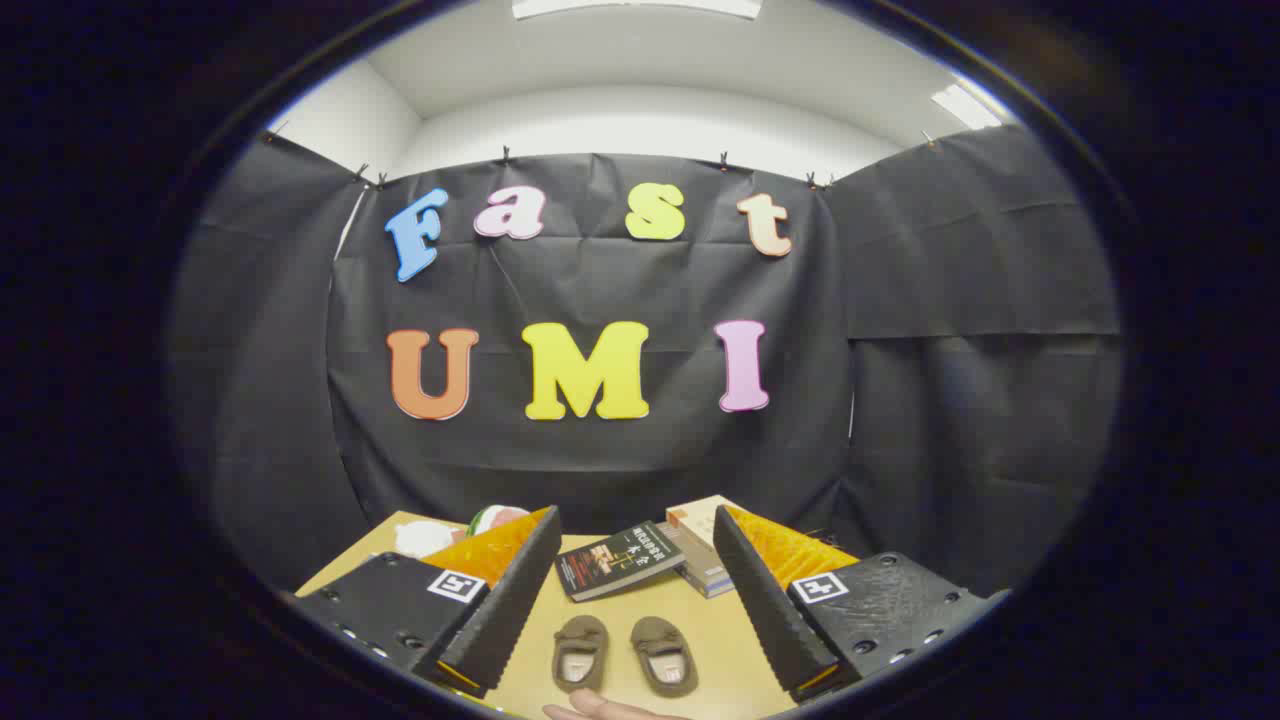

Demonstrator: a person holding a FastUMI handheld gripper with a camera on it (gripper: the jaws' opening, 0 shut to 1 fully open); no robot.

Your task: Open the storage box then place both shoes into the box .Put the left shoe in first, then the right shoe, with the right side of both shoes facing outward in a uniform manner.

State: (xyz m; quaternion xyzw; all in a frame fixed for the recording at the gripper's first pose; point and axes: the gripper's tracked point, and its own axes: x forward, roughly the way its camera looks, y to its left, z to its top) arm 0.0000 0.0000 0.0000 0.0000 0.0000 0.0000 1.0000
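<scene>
Bright, even light comes from ceiling panels point(636, 8) high above the fingers point(505, 590). The fisheye bends the edges strongly. Shadows on the table point(620, 615) are soft, focus sharp.

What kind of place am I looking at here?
Probably a small indoor recording booth: black cloth hangs as its wall, a wooden table holds small brown shoes and books, and the open tool hovers above them.

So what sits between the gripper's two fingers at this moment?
In the gripper view, the open gripper frames a pair of small brown shoes side by side on the wooden table, touching neither finger; a dark book lies just beyond them.
</scene>
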